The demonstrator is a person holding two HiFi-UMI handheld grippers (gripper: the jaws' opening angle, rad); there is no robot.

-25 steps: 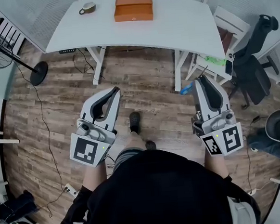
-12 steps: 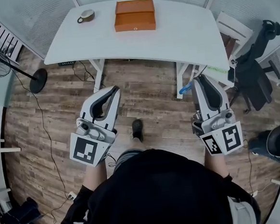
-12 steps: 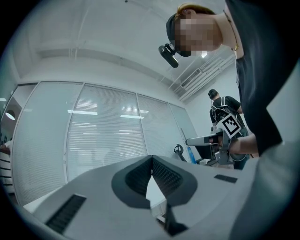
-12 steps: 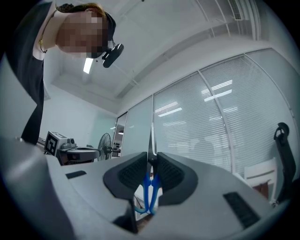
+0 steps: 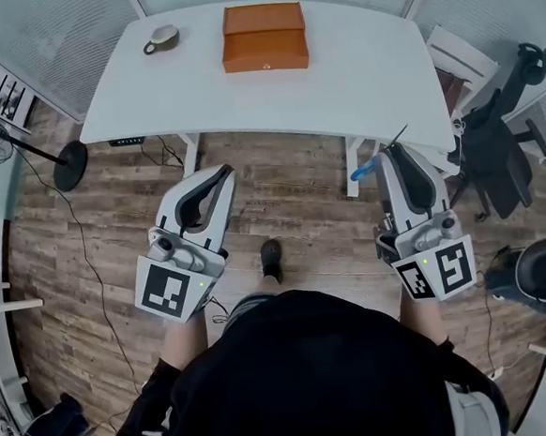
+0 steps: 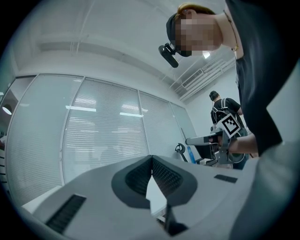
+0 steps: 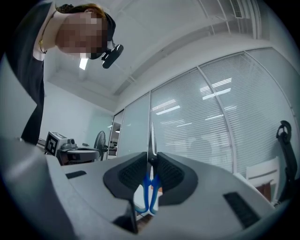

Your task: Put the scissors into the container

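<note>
**Scissors clamped in the right claw, short of the white worktop**

Looking steeply down from the head view, we see a wooden floor below us and a white worktop ahead. A standing fan is at the far left. A mug sits near the worktop's left corner.

The left claw hangs over the floor. In the left gripper view we see its jaws clenched tip to tip, with nothing between them.

The orange container rests on the far middle of the worktop, well apart from both claws.

The right claw is held just short of the worktop's near edge and grasps the scissors. In the right gripper view we see the pads pressed on the scissors near the pivot. The thin closed blades point up past the jaw tips, and the blue handles hang below.

A dark office chair stands at the far right.
</note>
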